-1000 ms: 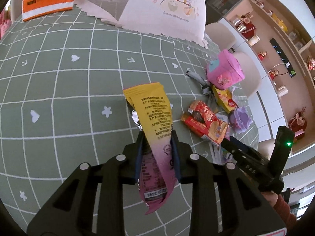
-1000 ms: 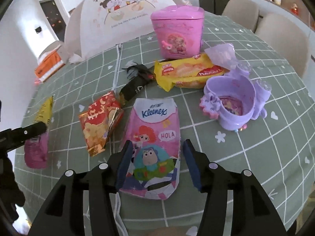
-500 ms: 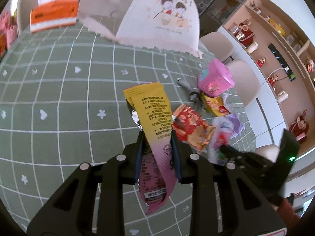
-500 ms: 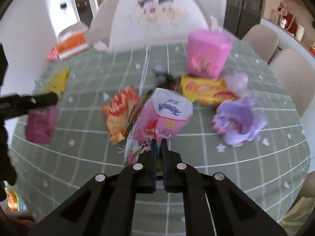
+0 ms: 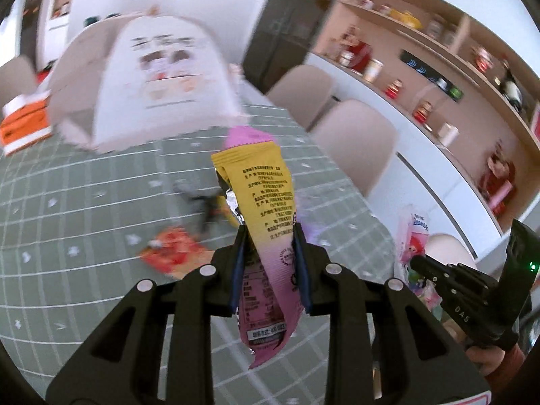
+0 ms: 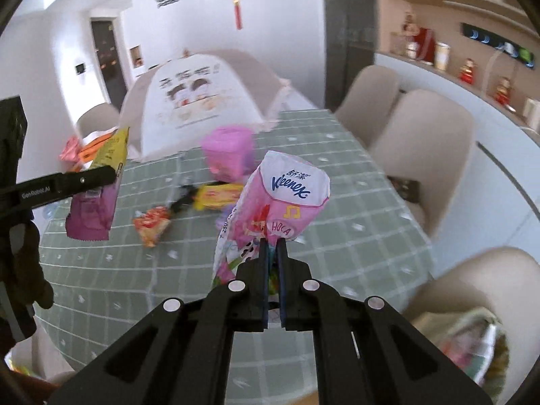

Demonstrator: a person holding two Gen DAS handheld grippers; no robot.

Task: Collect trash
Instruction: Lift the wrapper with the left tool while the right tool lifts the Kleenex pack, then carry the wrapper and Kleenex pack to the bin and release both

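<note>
Left gripper (image 5: 270,253) clamps the yellow-pink wrapper (image 5: 266,236); right gripper (image 6: 273,256) pinches the Kleenex pack (image 6: 283,199). Only the right view shows a bag (image 6: 472,344) at 4 o'clock.

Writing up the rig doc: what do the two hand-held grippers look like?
Both are matte black plastic with triangular cut-outs, silver rivets and blue-edged finger pads. The left hand-held gripper shows white "GenRobot.AI" lettering; the right hand-held gripper shows "DAS" lettering, a green LED and a red sleeve cuff.
</note>
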